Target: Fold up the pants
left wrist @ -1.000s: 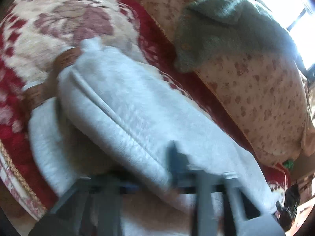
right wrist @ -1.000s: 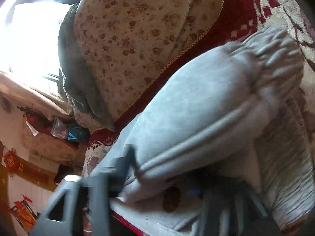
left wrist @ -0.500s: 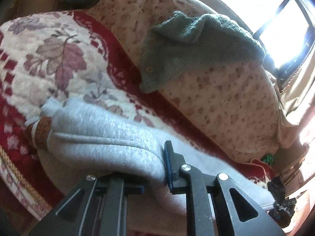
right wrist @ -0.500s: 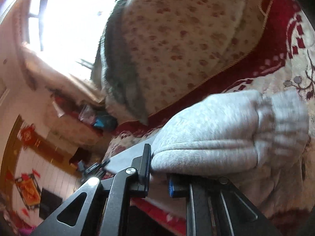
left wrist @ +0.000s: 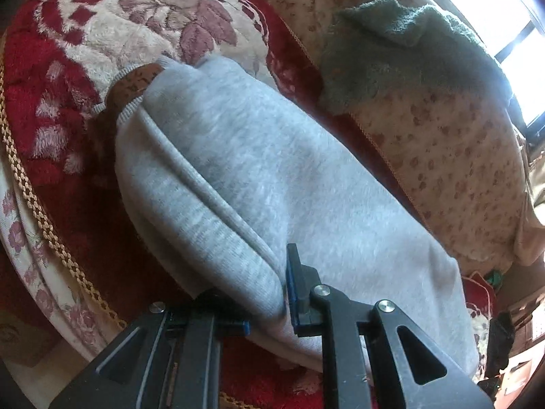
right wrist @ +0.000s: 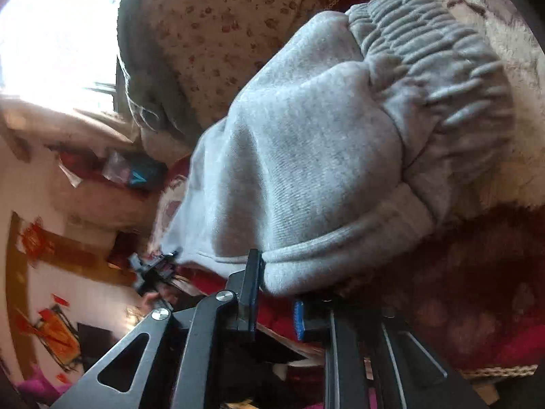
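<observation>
Spread under everything, a plush red and cream floral blanket (left wrist: 85, 44) with a gold braided edge, covering the seat. Behind it, a cream cushion (left wrist: 453, 156) dotted with small flowers, with a grey-green towel (left wrist: 402, 44) draped over its top. Across the blanket, grey sweatpants (left wrist: 272, 170) in a thick folded bundle — ribbed cuffs toward the left-wrist side, gathered elastic waistband (right wrist: 439, 54) toward the right-wrist side. At the near edge of the bundle, left gripper (left wrist: 269, 303) nearly closed, pinching a rolled fold of the grey fabric between its blue-edged pads. At the waistband end, right gripper (right wrist: 277, 293) with jaws opening — the folded hem still sitting between them, resting against the left-hand pad.
</observation>
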Available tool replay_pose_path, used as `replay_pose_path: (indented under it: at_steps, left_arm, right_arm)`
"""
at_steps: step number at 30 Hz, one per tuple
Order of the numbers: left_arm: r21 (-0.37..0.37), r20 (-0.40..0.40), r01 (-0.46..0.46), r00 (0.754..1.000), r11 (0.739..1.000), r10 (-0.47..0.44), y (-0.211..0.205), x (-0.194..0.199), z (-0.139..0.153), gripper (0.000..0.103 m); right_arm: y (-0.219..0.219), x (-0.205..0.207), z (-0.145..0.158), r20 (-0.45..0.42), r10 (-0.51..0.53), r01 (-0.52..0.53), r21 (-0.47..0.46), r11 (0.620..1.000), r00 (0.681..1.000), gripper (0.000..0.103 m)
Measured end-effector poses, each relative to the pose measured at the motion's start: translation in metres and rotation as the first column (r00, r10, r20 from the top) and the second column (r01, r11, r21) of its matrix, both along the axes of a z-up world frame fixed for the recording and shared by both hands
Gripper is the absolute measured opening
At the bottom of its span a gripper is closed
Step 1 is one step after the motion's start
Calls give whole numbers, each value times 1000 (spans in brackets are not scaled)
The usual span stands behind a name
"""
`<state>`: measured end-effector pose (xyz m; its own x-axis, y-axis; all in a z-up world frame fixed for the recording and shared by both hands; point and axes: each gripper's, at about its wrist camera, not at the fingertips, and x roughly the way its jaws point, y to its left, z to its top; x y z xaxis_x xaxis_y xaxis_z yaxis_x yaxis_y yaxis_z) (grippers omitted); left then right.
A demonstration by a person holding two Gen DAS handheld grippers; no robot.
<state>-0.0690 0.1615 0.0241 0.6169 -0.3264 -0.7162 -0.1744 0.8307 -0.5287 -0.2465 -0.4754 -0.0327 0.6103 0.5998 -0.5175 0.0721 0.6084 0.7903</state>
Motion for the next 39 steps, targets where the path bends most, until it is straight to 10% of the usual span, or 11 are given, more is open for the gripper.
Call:
replay_pose_path:
  at_steps: [5,9,17,32,36,39]
  left_arm:
    - [51,3,0,1000,999,0,2,-4,8,28]
    - [135,48,-46,998,990,40,5,-17,25,64]
    - [228,135,-85,989,970,55,-8,-23,66,69]
    - [327,232,-211,963,921,138,-5,-28,86,77]
    - [320,259,-237,953,917,156,9,-34,96,81]
    - [292,243,-210,960,933,140,9,-27,94,81]
  right_arm:
    - [-6,-7,35,-37,83,-85,-81,993,996,72]
    - [-6,-19,69,18,158,-155,-125,980,987,72]
    - [39,36,117,152,248,-199,-281,939,957,87]
    - [164,249,80,42,184,-136,-521,843,982,87]
    - [174,282,45,-21,65,-60,-721,690,998,87]
    - [170,291,23,-52,53,-74,-712,699,997,92]
